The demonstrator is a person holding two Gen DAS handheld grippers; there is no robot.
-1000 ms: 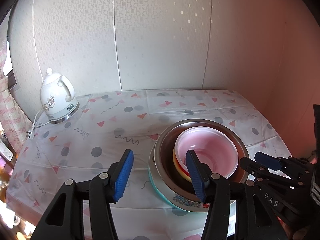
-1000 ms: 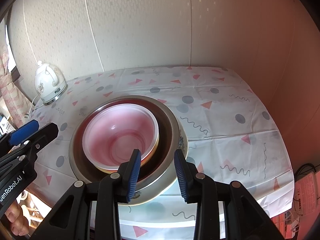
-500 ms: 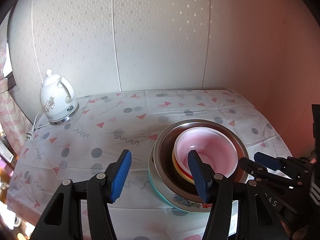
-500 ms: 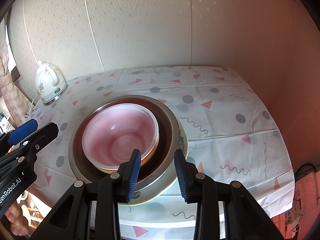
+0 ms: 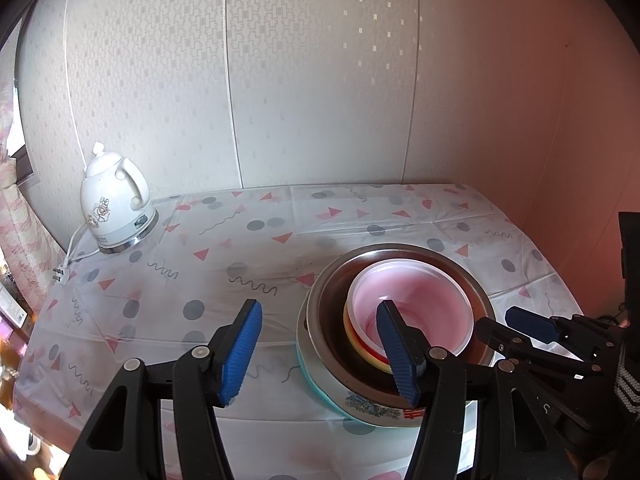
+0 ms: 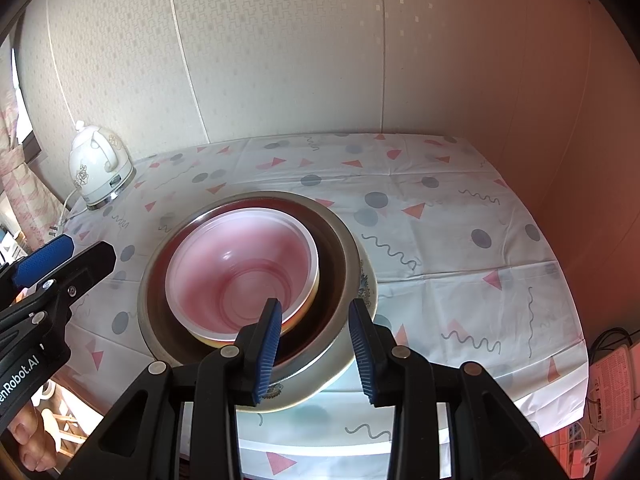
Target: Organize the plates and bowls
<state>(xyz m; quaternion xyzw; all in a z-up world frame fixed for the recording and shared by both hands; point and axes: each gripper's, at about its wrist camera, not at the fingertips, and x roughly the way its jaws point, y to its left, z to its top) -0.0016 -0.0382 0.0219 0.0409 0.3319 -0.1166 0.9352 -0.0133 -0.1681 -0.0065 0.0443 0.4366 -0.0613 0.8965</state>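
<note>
Hovering at the near edge of the nested stack, both claws are sitting empty: the left gripper (image 5: 320, 354) gaping wide, one pad over the pink bowl (image 6: 244, 270), the right gripper (image 6: 314, 354) narrower, straddling the steel bowl's (image 6: 344, 248) rim above the flowered plate (image 6: 370, 280). The pile is sitting well right of the white kettle (image 5: 114, 210) on the patterned tablecloth (image 6: 440, 208). I'm thinking a careless pinch could be dragging several nested bowls up together, or skidding everything on that slick cloth.

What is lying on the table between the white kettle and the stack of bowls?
Nothing: both wrist views show only bare patterned tablecloth between the kettle and the stack of bowls.
</note>
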